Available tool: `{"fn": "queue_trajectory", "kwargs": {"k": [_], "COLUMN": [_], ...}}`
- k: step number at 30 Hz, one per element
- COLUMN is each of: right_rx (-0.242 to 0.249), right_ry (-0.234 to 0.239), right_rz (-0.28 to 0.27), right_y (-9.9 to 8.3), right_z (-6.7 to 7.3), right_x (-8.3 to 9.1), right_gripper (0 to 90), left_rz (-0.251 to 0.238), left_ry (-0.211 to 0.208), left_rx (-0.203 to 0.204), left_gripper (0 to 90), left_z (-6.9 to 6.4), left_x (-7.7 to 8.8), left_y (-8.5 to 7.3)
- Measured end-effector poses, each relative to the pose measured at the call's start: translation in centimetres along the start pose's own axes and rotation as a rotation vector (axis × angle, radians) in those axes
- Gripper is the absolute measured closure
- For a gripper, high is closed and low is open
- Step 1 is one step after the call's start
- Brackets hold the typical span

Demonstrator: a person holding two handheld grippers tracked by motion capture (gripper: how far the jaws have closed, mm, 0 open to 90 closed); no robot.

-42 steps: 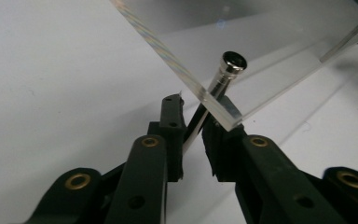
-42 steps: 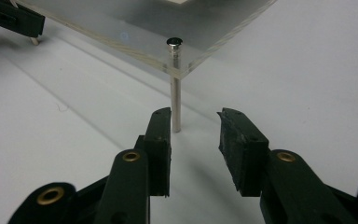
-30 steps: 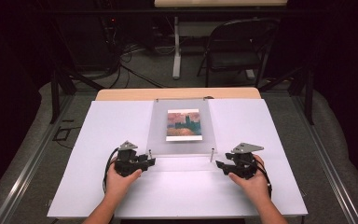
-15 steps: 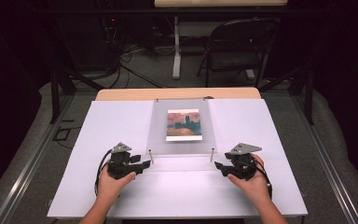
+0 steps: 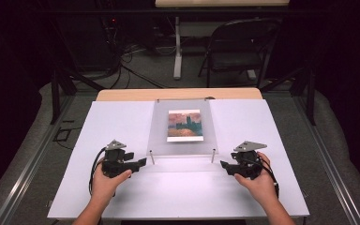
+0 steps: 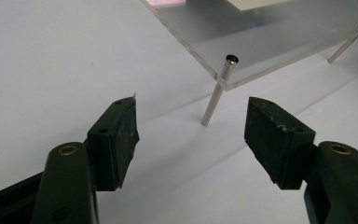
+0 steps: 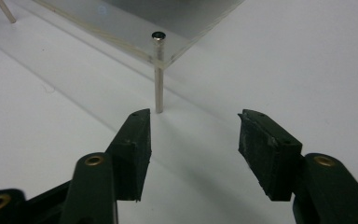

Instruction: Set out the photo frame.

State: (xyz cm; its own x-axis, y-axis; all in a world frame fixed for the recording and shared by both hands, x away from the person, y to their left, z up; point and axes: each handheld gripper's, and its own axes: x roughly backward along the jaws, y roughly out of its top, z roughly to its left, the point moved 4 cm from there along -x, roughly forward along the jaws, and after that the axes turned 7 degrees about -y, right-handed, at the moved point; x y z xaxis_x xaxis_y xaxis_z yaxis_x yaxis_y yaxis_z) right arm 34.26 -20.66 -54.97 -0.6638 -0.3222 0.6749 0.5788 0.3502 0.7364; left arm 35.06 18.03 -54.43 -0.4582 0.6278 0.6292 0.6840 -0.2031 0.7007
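We see a clear acrylic plate carrying a printed picture at the middle of the white table, raised on thin metal standoff pins. The left gripper sits near the plate's near-left pin; the right gripper sits near the near-right pin. Both sets of jaws stand apart and hold nothing. In the left gripper view the near-left pin lies just beyond the gap between the jaws; in the right gripper view the near-right pin stands just past the left jaw's tip. Compared with a second ago, both hands have drawn slightly nearer and outward from the plate's corners, while the plate has not shifted. We judge that the grippers are lining up on the front pins, with no grasp yet made.
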Motion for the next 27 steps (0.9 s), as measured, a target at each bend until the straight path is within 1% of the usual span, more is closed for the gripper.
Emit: {"fn": "queue_trajectory", "kwargs": {"k": [1,3,4,5,7,9,10,11,13,15,16,18,20,25,27], "right_rx": [-0.006,0.015,0.021,0.020,0.001,-0.031,-0.042,-0.046,-0.043,-0.039,-0.040,-0.054,-0.065,-0.051,-0.040], "right_ry": [0.000,0.000,-0.011,-0.015,-0.005,0.024,0.030,0.029,0.025,0.014,0.015,0.024,0.033,0.022,0.024], "right_rz": [0.003,-0.003,-0.012,-0.015,-0.011,0.018,0.025,0.036,0.036,0.056,0.060,0.058,0.066,0.067,0.077], "right_y": [0.1,0.5,0.8,0.9,1.2,1.4,1.5,1.5,1.6,1.9,2.1,2.4,3.1,3.7,4.1], "right_z": [0.0,-0.2,-0.3,-0.4,-0.7,-1.1,-1.2,-1.4,-1.5,-1.9,-2.0,-2.2,-2.6,-2.8,-2.9], "right_x": [0.1,0.3,0.4,0.5,0.6,0.6,0.5,0.5,0.4,0.2,0.1,-0.1,-0.2,-0.6,-0.9], "right_gripper": [42.4,40.8,40.8,40.8,41.0,40.8,40.4,39.5,38.6,37.3,37.1,36.9,36.7,37.0,37.1], "left_rz": [-0.003,0.000,-0.009,-0.002,-0.017,-0.020,-0.016,-0.009,-0.012,-0.002,-0.006,0.009,0.011,0.014,0.026], "left_ry": [0.005,0.024,0.030,0.017,0.013,0.012,0.011,0.006,0.005,-0.001,-0.002,-0.009,-0.004,0.002,0.009], "left_rx": [-0.010,-0.024,-0.023,-0.022,-0.018,-0.020,-0.016,-0.016,-0.008,-0.001,0.005,0.004,-0.006,-0.001,-0.001], "left_gripper": [34.2,32.6,32.5,32.7,32.7,32.8,32.8,32.8,32.8,32.8,32.8,32.8,32.8,33.2,33.7], "left_z": [0.0,-0.1,-0.1,-0.2,-0.3,-0.3,-0.3,-0.2,-0.2,0.0,0.0,0.1,0.2,0.5,0.8], "left_x": [0.2,0.4,0.5,0.7,0.9,0.9,0.9,0.9,0.7,0.5,0.4,0.4,0.2,-0.1,-0.3], "left_y": [0.2,0.7,0.9,1.3,1.9,2.4,2.6,2.8,3.0,3.4,3.5,3.9,4.5,5.2,5.7]}}
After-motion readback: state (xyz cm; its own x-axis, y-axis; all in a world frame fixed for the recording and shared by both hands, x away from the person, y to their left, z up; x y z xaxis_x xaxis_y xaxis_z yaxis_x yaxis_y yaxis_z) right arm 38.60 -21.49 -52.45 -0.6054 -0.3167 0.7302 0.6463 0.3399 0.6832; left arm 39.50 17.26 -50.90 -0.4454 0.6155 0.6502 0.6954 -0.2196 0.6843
